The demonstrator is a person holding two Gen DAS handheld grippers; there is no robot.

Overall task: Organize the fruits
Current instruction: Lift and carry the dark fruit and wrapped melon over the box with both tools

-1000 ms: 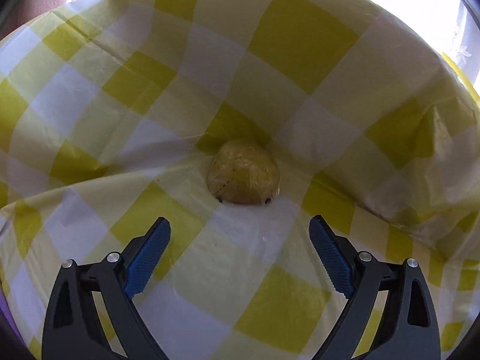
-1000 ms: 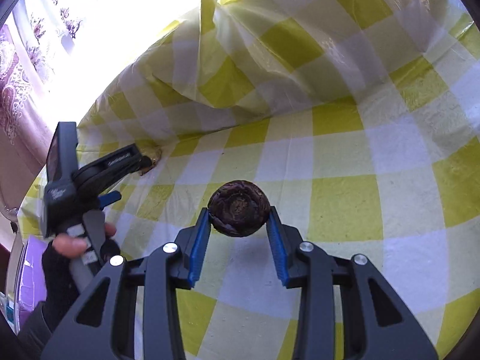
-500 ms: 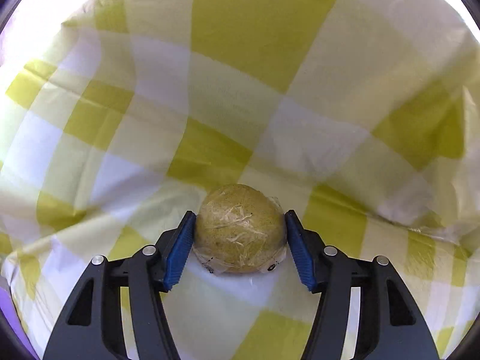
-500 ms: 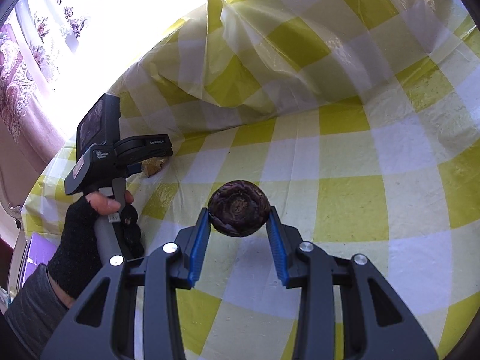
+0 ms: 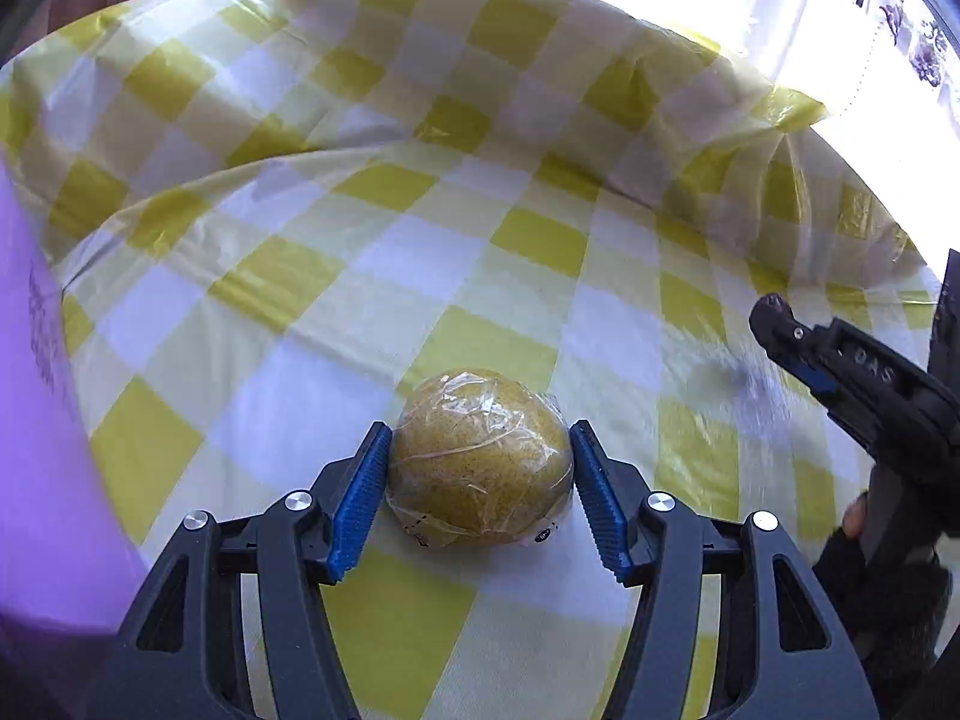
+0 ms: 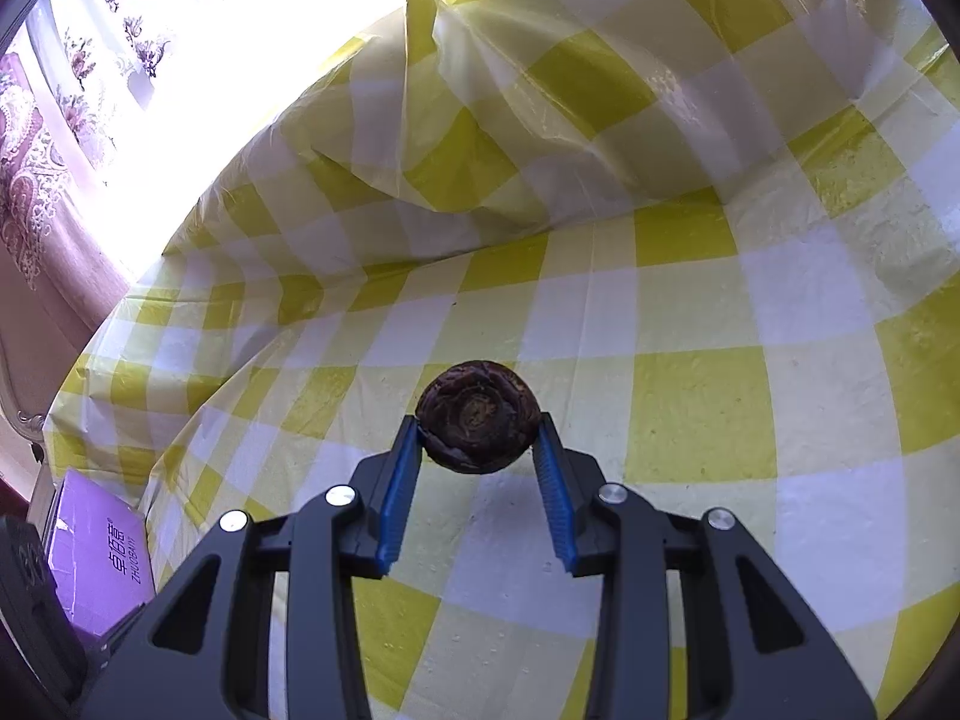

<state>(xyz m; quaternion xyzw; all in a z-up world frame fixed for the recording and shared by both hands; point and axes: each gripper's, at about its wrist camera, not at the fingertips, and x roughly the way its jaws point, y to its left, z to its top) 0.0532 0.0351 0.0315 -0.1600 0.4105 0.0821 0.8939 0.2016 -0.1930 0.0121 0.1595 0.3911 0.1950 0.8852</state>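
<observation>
Closing in from wide open, the left hand-held gripper (image 5: 480, 471) has travelled up to the wrapped yellow fruit (image 5: 479, 457) and clamped it; a second ago that fruit lay clear ahead of the spread fingers, and now both blue pads (image 5: 358, 501) press its sides. Since then the view has also swung, so that the right hand-held gripper (image 5: 840, 372) and the dark-gloved hand (image 5: 882, 594) holding it now appear at the right edge of the left wrist view, where only cloth showed earlier. From the right wrist view the left tool and its gloved hand, seen at the left edge half a second ago, are gone.

That yellow fruit is round, speckled and covered in clear film, and it sits low over the yellow-and-white checked cloth (image 5: 372, 276) that covers the worktop; whether it still touches the cloth I cannot tell.

On the right side nothing has shifted: the right hand-held gripper (image 6: 477, 468) stays closed on the dark brown wrinkled fruit (image 6: 477, 417), held between its blue pads (image 6: 396, 492) above the cloth (image 6: 690, 312), with a shadow on the cloth below.

A purple box (image 6: 99, 552) lies at the lower left of the right wrist view, beyond the edge of the cloth, and patterned curtains (image 6: 36, 180) hang behind it
</observation>
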